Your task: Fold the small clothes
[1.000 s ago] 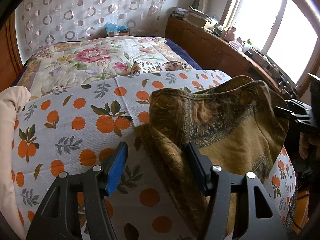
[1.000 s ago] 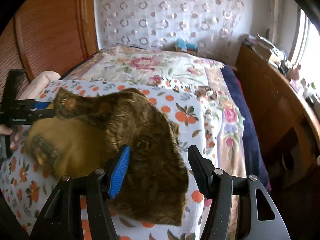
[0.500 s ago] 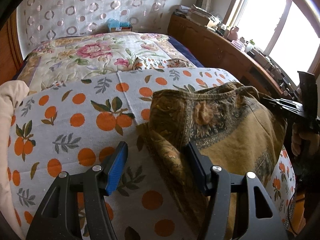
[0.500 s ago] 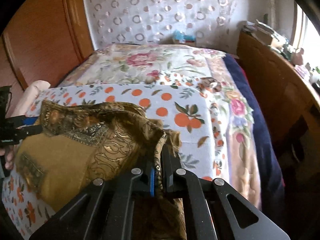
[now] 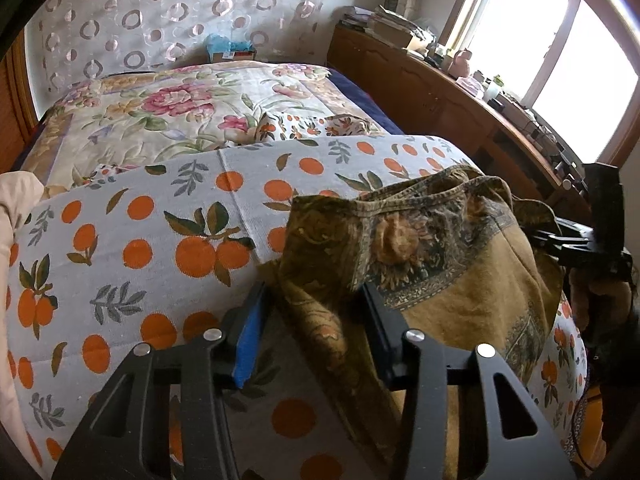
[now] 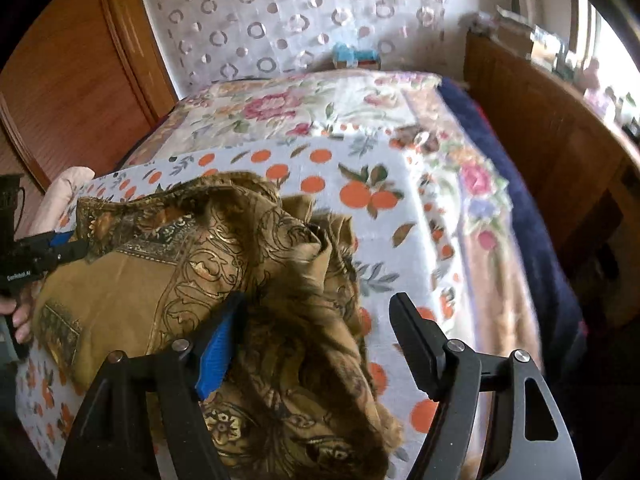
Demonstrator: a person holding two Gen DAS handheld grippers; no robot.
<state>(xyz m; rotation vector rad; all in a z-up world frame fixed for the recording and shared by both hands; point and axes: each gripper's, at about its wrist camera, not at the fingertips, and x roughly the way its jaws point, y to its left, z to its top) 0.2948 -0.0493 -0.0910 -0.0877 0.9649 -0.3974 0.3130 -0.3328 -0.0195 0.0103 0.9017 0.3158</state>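
Note:
A brown patterned garment lies crumpled on the orange-print cloth spread over the bed. My left gripper straddles the garment's near left edge. Its jaws are closing, a fold of fabric stands between them, and the blue pad is still clear of it. My right gripper hovers over the garment at its right side, jaws opening, with loose fabric below and between them and not pinched. Each gripper shows in the other's view: the right gripper at the garment's far edge, the left gripper at its left corner.
A floral bedspread covers the far half of the bed. A wooden cabinet with clutter runs along the right under the window. A pale pink cloth lies at the left edge. A person's hand holds the left gripper.
The right gripper closed on a fold of the garment half a second ago and has now let it go, jaws wide. The left jaws have narrowed around the garment's edge.

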